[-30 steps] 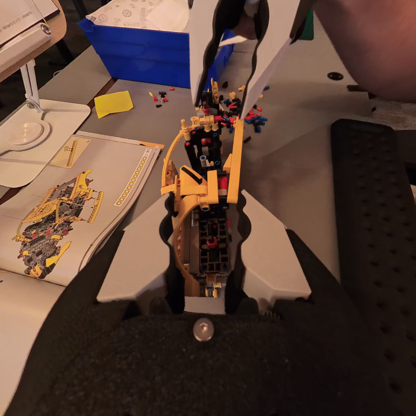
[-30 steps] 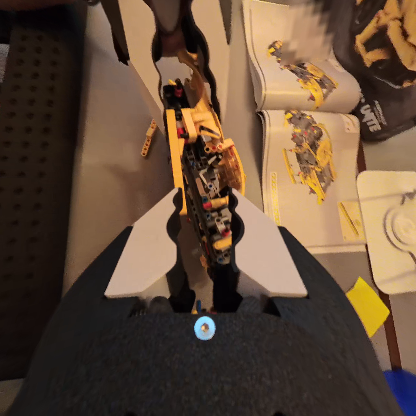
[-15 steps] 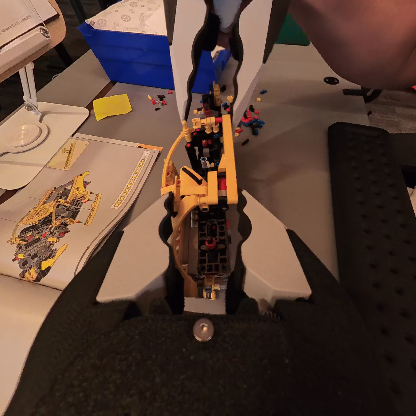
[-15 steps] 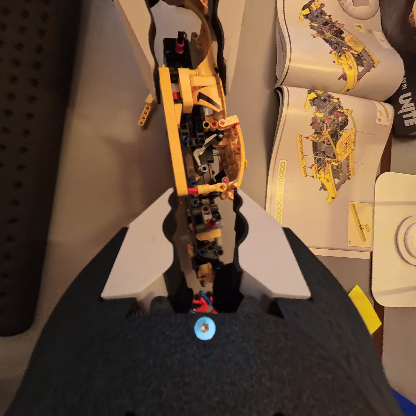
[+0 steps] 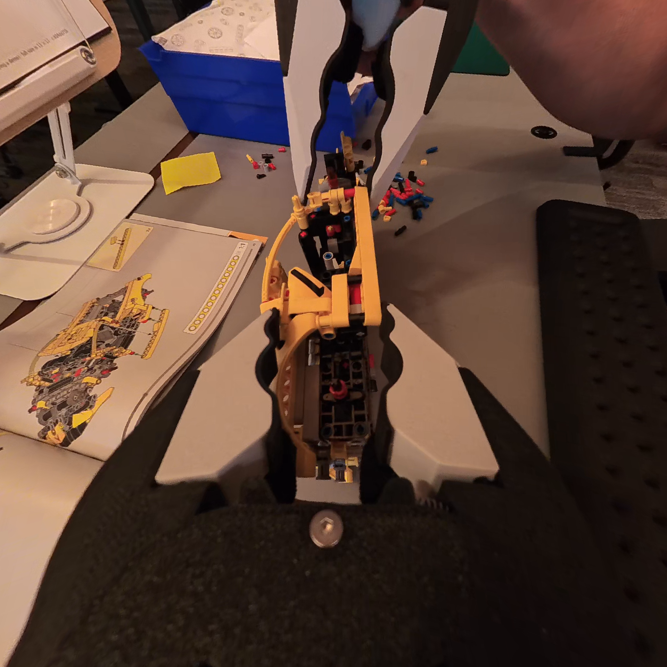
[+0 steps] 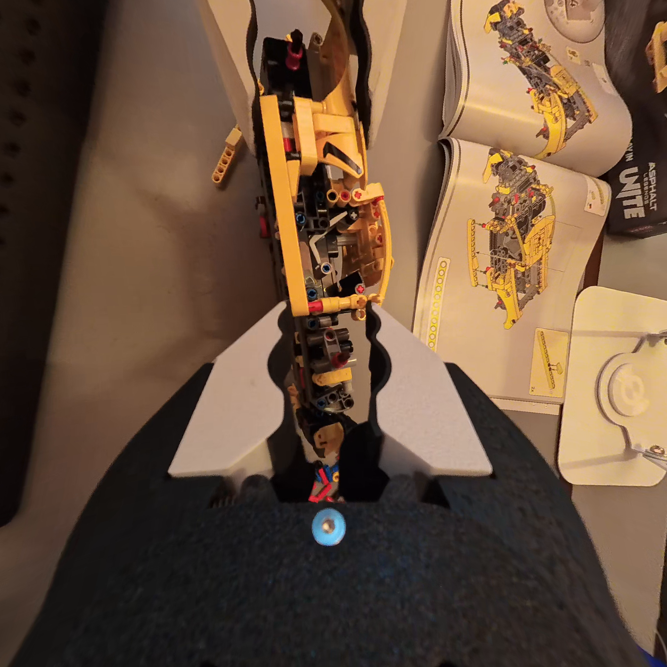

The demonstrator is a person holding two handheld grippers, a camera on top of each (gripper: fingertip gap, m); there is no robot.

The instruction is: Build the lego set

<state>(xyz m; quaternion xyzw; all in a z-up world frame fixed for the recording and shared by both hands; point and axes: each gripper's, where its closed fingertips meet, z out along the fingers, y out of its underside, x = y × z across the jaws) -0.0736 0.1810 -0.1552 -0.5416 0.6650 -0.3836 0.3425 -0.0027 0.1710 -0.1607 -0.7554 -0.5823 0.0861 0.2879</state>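
A long yellow and black lego model [image 5: 335, 288] is held above the grey table between both grippers. My left gripper [image 5: 329, 310] is shut on its near end, with the pads pressing both sides. My right gripper [image 5: 339, 189] comes in from the far side, and its fingertips flank the model's other end. In the right wrist view the model [image 6: 288, 216] runs straight ahead. My right gripper [image 6: 327, 306] has closed on it: the left pad rests on the black frame and the right tip touches a yellow pin. The left gripper [image 6: 312, 142] grips the far end.
An open instruction booklet [image 5: 108, 325] lies left of the model. Behind are a blue bin [image 5: 223, 90], a pile of small loose pieces [image 5: 400, 202] and a yellow paper square [image 5: 189, 171]. A loose yellow beam [image 6: 225, 162] lies on the table. A black perforated mat [image 5: 595, 325] is on the right. One gripper's finger ends stand about 8 centimetres off the other's.
My right gripper opened a little, slid farther along the model toward the left gripper and narrowed on it again. The left gripper kept its hold.
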